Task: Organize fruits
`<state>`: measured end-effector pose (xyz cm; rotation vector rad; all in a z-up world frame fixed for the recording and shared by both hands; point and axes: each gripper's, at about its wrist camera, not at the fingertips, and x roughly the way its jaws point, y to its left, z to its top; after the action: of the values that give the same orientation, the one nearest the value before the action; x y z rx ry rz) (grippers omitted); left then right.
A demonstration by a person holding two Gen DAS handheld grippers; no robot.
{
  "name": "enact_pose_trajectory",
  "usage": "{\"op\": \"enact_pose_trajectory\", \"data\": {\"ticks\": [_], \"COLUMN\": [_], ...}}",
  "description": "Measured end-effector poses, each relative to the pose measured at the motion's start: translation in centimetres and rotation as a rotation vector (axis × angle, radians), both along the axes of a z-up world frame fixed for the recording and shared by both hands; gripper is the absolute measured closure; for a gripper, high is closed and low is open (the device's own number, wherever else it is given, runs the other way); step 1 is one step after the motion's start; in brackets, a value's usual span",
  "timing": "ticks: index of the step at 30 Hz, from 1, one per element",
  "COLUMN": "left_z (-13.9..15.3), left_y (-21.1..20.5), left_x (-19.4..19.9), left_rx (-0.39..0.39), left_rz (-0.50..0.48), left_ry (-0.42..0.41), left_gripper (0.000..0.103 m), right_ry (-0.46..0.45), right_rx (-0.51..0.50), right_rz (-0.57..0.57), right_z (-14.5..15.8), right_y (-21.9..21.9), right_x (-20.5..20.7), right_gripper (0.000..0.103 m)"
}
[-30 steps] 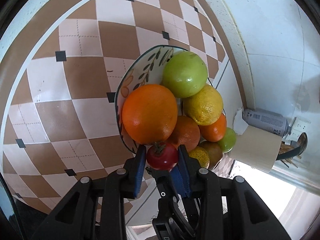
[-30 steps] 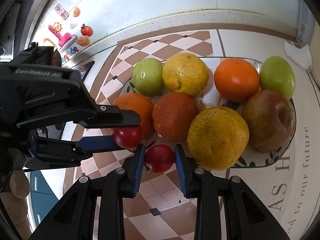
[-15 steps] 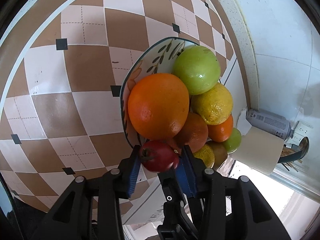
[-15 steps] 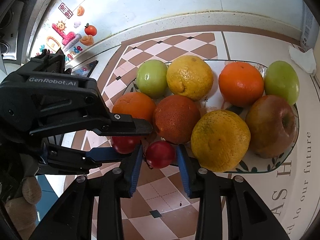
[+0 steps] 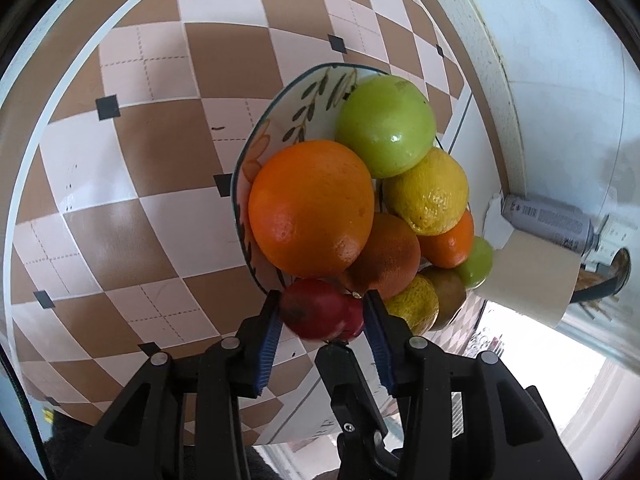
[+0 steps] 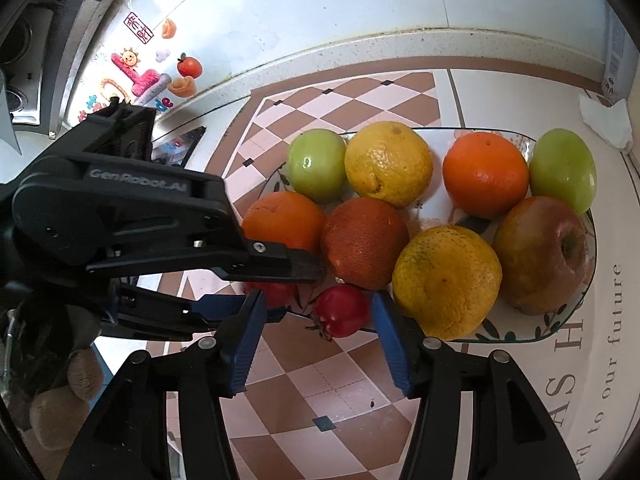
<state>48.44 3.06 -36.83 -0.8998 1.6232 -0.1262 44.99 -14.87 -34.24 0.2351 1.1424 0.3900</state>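
Here the left gripper (image 6: pixel 280 284) crowds the plate (image 6: pixel 520 336) beside a loose tomato (image 6: pixel 340 316).

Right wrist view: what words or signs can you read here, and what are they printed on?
"GenRobot.AI": on the black body of the left tool.
"A S H" and "d to our future": cut-off lettering on the mat beside the fruit plate.
Red stamp with Chinese characters: among the wall stickers, too blurred to read.
Colourful letters below it: partly hidden, unreadable.
Spray can label, left wrist view: too small to read.
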Motion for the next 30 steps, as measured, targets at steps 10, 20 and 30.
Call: {"op": "enact_pose_trajectory", "data": {"ticks": [10, 20, 30], "left_z": [0.4, 1.6, 7.2], "left_y": [-1.5, -2.5, -3.8], "left_x": [0.6, 0.0, -2.9], "left_rx": [0.048, 0.106, 0.502], "left_rz": [-0.077, -0.131, -0.375], "left_ry": [-0.01, -0.052, -0.253], "left_gripper": [0.065, 0.065, 0.065], "right_ry": [-0.015, -0.024, 0.029], "right_rx": [0.012, 0.022, -0.054], "right_rz": [-0.032, -0.077, -0.21], "right_z": [0.8, 2.7, 5.3], "right_y": [-0.9, -2.6, -5.7], "right_x": [-0.8, -2.6, -5.5], "right_gripper": [0.045, 0.044, 0.012]}}
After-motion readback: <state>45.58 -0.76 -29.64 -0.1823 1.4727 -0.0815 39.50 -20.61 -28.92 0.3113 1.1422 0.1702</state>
